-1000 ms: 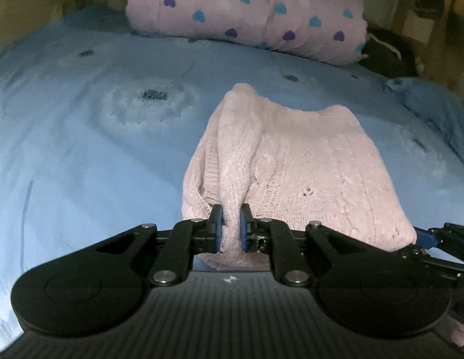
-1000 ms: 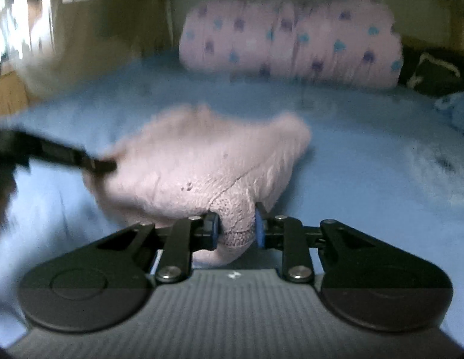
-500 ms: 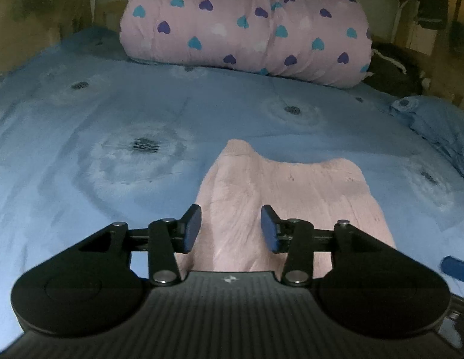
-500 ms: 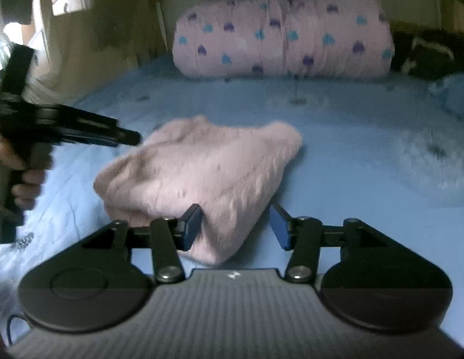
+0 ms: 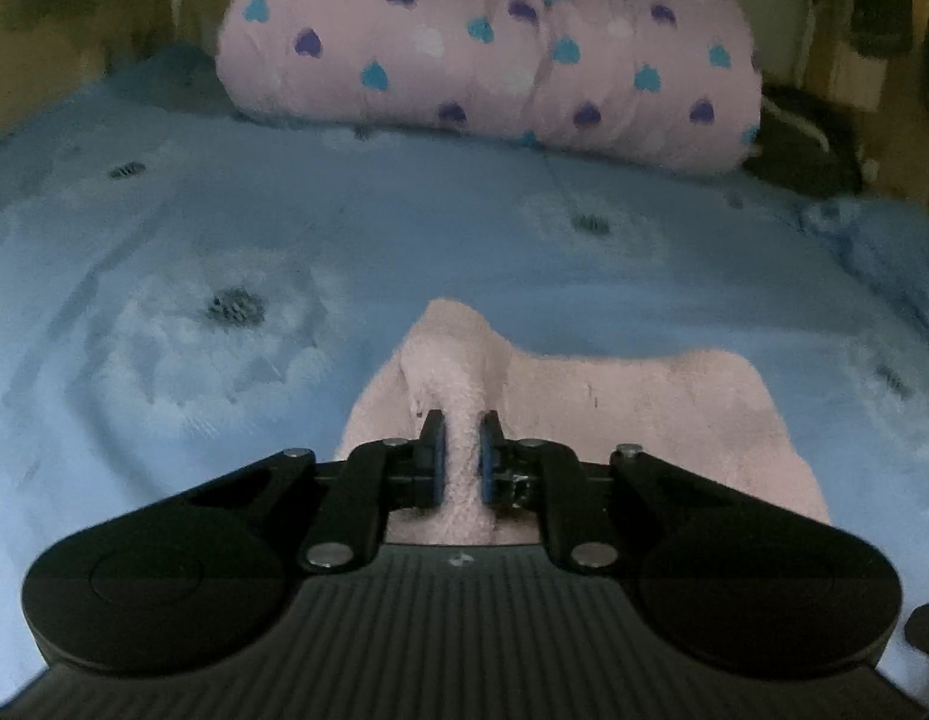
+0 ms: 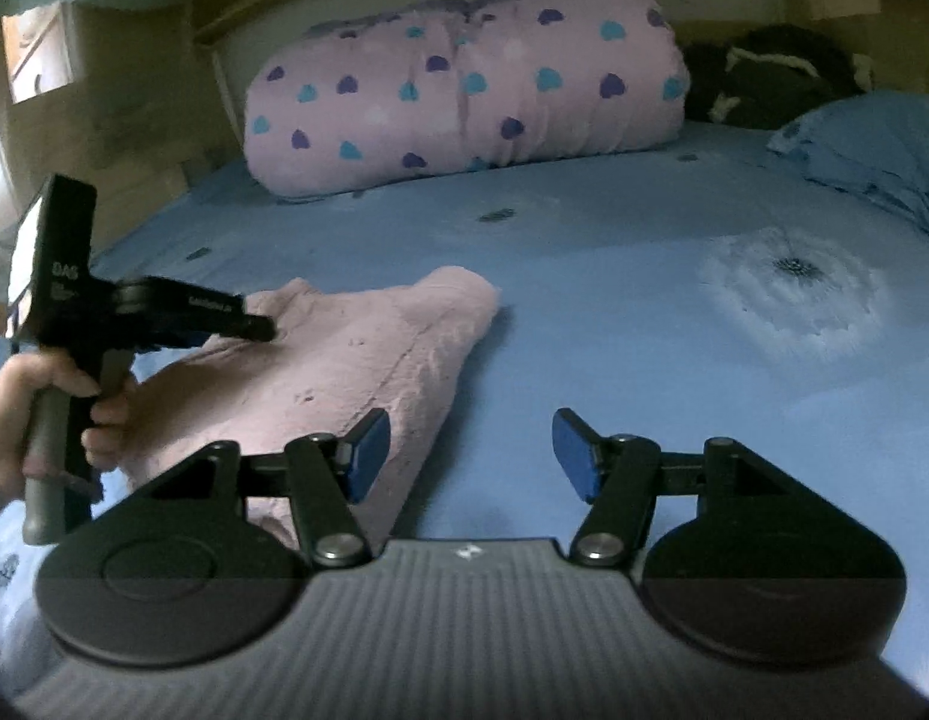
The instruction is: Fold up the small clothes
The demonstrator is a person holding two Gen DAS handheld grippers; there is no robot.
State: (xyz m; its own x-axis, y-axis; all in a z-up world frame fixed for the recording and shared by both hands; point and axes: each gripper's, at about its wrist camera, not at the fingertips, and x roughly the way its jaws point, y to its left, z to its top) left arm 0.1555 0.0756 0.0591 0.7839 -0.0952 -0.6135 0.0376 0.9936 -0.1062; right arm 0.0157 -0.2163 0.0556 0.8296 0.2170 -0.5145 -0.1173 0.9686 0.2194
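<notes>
A pink knitted sweater (image 5: 614, 420) lies folded on the blue bedsheet (image 5: 224, 240). My left gripper (image 5: 461, 426) is shut on a raised ridge of the knit near the sweater's left side. The right wrist view shows the same sweater (image 6: 344, 360) to the left, where the left gripper (image 6: 260, 330), held by a hand (image 6: 20, 414), pinches its far-left edge. My right gripper (image 6: 470, 438) hangs over bare sheet just right of the sweater. Its jaws are opening and hold nothing; the left fingertip overlaps the sweater's edge in the picture.
A rolled pink blanket with heart prints (image 5: 494, 48) lies across the head of the bed. A blue pillow (image 6: 872, 150) and a dark bundle (image 6: 764, 78) sit at the back right. Wooden furniture stands at the left edge of the bed.
The left gripper let go, drew back along the sweater and shut again on a ridge of it. The right gripper released the sweater, opened wide and shifted right.
</notes>
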